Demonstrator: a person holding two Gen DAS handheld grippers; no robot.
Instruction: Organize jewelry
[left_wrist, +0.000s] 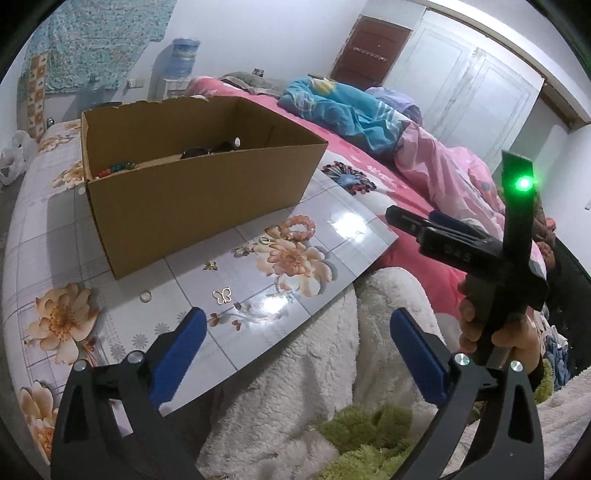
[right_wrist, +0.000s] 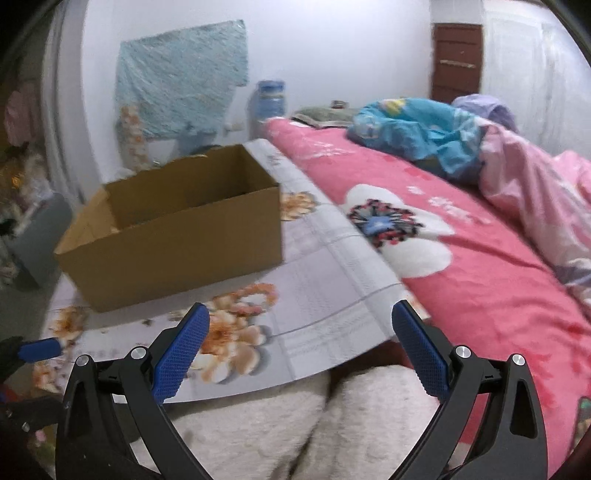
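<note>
Left wrist view showed a gold butterfly charm (left_wrist: 221, 295) and a ring (left_wrist: 145, 295) lying on the floral board (left_wrist: 332, 236) beside the cardboard box (left_wrist: 192, 199); left gripper (left_wrist: 297, 350) and right gripper (right_wrist: 301, 350) both gaped wide, holding nothing.

A home bedroom: pink bedspread (right_wrist: 480, 266), rumpled quilts (left_wrist: 343, 110), white wardrobe (left_wrist: 469, 85).

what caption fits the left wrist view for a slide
Open left gripper hovers over a floral board strewn with small jewelry beside a cardboard box.
</note>
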